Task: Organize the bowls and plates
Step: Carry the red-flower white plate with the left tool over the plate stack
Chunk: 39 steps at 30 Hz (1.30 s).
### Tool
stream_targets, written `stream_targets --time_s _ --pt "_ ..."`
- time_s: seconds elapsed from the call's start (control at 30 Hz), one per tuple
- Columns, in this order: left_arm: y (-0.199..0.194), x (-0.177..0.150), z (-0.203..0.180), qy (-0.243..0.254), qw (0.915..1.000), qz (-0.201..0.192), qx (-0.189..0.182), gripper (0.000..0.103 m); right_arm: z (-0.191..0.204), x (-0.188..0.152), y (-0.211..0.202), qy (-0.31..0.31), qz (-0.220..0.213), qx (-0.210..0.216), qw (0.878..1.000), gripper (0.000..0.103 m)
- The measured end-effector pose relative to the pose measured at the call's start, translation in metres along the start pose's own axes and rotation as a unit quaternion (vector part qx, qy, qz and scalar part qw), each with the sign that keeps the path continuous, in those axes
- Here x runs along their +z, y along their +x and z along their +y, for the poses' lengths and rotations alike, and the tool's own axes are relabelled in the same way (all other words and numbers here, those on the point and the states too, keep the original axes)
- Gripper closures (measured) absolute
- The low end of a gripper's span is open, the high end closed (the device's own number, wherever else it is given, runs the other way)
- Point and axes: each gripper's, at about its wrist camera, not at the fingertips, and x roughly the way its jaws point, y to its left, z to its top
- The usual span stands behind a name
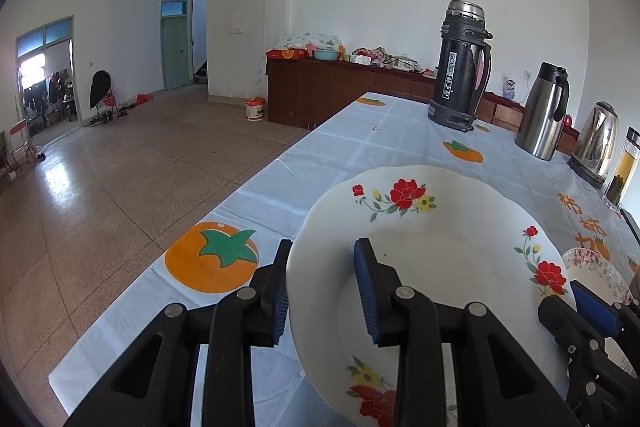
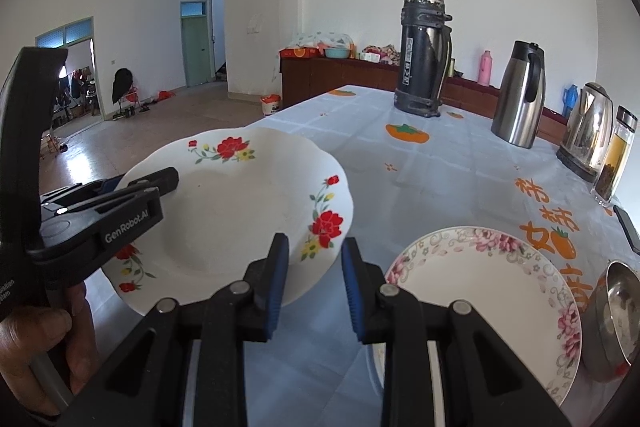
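Note:
My left gripper (image 1: 322, 285) is shut on the near rim of a white plate with red flowers (image 1: 440, 247), holding it above the table. In the right wrist view this plate (image 2: 240, 207) hangs at the left with the left gripper (image 2: 150, 187) clamped on its left rim. My right gripper (image 2: 314, 279) is open and empty, its fingers beside the plate's right edge; it also shows in the left wrist view (image 1: 580, 311). A pink-flowered plate (image 2: 480, 295) lies on the table to the right. A steel bowl (image 2: 618, 319) sits beside it at the far right.
A blue tablecloth with orange fruit prints (image 2: 440, 163) covers the table. At the back stand a black flask (image 2: 424, 51), a steel jug (image 2: 520, 95), a kettle (image 2: 588, 131) and a tea bottle (image 2: 616, 155). A phone (image 2: 630, 227) lies at the right edge. The table's left edge drops to the floor.

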Motion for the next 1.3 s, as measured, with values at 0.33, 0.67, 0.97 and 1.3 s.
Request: stream_targets --time_s 0.33,0.67,0.97,1.3 --pt "-0.006 -0.002 -0.011 0.005 0.9998 -0.017 0.010 0.070 -0.005 -0.001 -0.006 0.013 -0.015 -0.008 1.000 0.076" --pt "-0.011 -0.005 -0.021 0.005 0.9998 -0.019 0.003 0.070 -0.008 -0.004 -0.015 0.011 -0.017 -0.023 1.000 0.076" --pt "-0.016 -0.009 -0.047 0.015 0.9996 -0.019 -0.015 0.070 -0.028 -0.011 -0.028 0.023 -0.021 -0.044 0.999 0.076" --pt "-0.020 -0.009 -0.072 0.023 0.9990 -0.019 -0.035 0.070 -0.051 -0.015 -0.040 0.033 -0.025 -0.066 0.997 0.076"
